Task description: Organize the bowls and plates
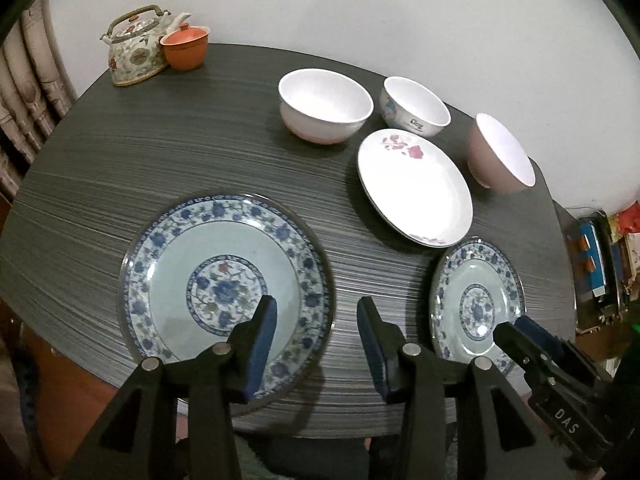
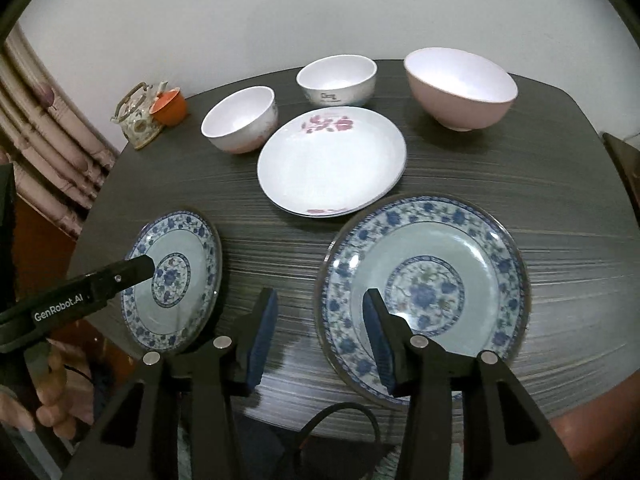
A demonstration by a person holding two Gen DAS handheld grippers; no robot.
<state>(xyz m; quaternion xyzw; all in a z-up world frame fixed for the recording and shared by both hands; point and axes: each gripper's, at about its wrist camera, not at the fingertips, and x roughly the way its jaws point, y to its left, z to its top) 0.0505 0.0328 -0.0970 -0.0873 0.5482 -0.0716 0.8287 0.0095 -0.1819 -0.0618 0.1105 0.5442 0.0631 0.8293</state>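
While nothing on the dark table has yet been stacked, as far as I can judge, I hold both claws above its near edge with almost all the sorting still ahead. The left blue-patterned plate lies flat below my left gripper, whose jaws stand apart with nothing between them; its twin, the right blue-patterned plate, lies under my right gripper, likewise released and empty. Between and beyond them sits the white rose plate, which seems to have a second plate under it. Farther back stand three bowls, each apart: the pink bowl near the far right corner, the white bowl, and the printed bowl. Both blue plates reach close to the near edge, so I would lift rather than drag toward me. A bare strip runs between them, and the left side is free up to the teapot and orange cup.
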